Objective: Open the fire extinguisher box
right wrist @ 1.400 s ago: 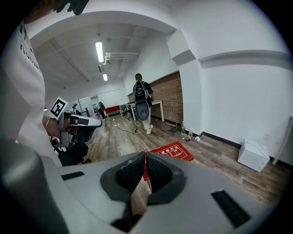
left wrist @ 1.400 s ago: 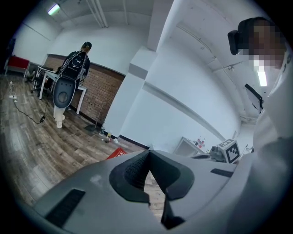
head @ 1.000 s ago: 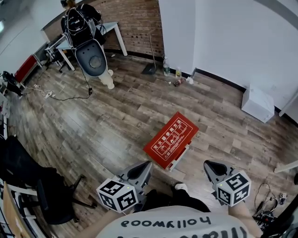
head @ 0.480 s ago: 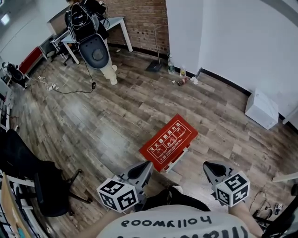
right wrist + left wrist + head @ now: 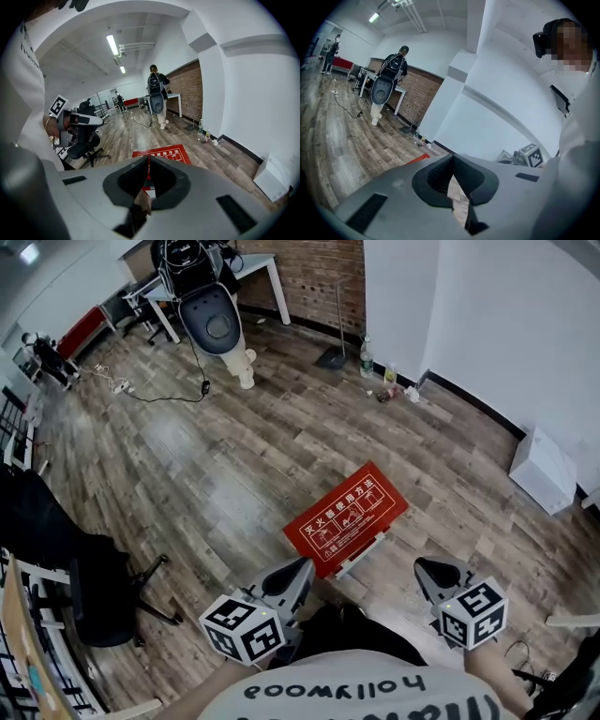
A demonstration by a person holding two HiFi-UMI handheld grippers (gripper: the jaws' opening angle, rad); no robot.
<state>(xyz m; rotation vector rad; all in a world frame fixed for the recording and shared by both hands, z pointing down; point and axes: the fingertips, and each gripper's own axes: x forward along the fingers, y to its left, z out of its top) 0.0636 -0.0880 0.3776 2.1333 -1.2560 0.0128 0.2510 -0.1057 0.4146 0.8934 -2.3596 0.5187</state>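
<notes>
The red fire extinguisher box (image 5: 347,519) lies flat on the wooden floor, lid closed, white print facing up. My left gripper (image 5: 298,568) hovers just short of the box's near left corner, and its jaws meet at the tips with nothing between them (image 5: 452,159). My right gripper (image 5: 429,570) hangs to the right of the box's near end, apart from it. Its jaws are shut and empty (image 5: 149,159), pointing down at the box (image 5: 164,153). Only a sliver of the box (image 5: 419,159) shows in the left gripper view.
A person with a backpack (image 5: 211,306) stands by a white table (image 5: 255,263) at the brick wall. Bottles (image 5: 367,357) stand at the wall's foot. A white case (image 5: 544,470) sits at the right, a black office chair (image 5: 103,601) at the left, and a cable (image 5: 159,395) on the floor.
The head view has swung and moved forward, so the room slides down-right. Both grippers have edged a little toward the box and stay shut. The box has not moved.
</notes>
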